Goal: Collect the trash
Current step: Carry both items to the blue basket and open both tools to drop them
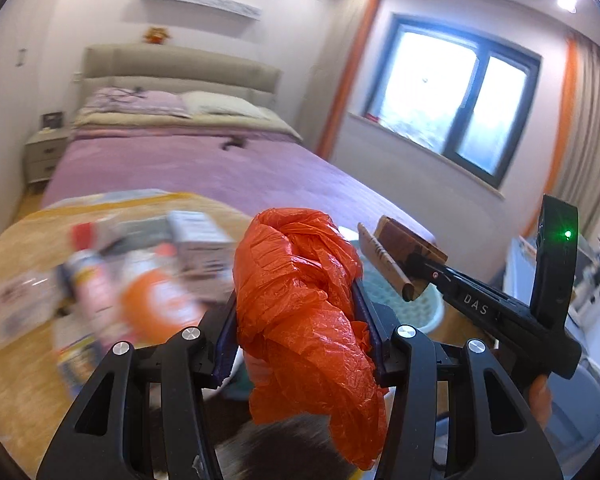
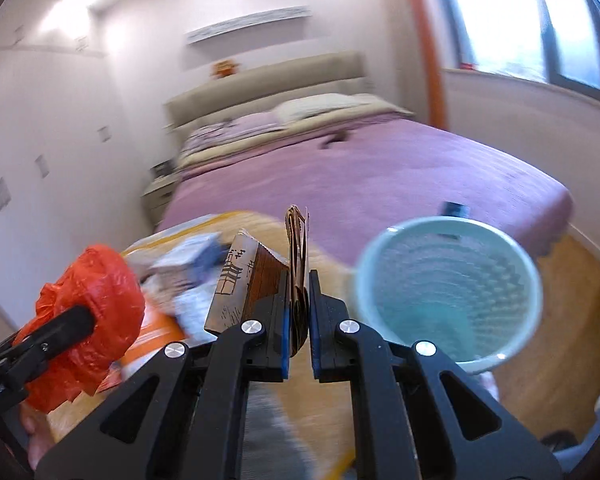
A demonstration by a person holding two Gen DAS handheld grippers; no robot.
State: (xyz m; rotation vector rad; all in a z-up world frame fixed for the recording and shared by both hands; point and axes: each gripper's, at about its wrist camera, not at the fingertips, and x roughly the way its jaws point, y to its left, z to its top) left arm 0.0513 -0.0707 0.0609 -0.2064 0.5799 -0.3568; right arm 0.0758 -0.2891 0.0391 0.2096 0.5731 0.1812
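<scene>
Gripping a crumpled orange plastic bag (image 1: 304,312), the left gripper (image 1: 298,320) holds it clenched between its blue-padded jaws, above the near edge of a yellow-brown table (image 1: 16,256).
To its right, the right gripper (image 2: 299,312) is clamped on a flattened brown cardboard package (image 2: 298,264), held upright just left of a pale green ribbed plastic wastebasket (image 2: 448,292) on the wooden floor (image 2: 572,320). Blurred boxes and wrappers (image 1: 140,272) litter the table on the left; farther off lies a bed with a purple cover (image 1: 204,168).
</scene>
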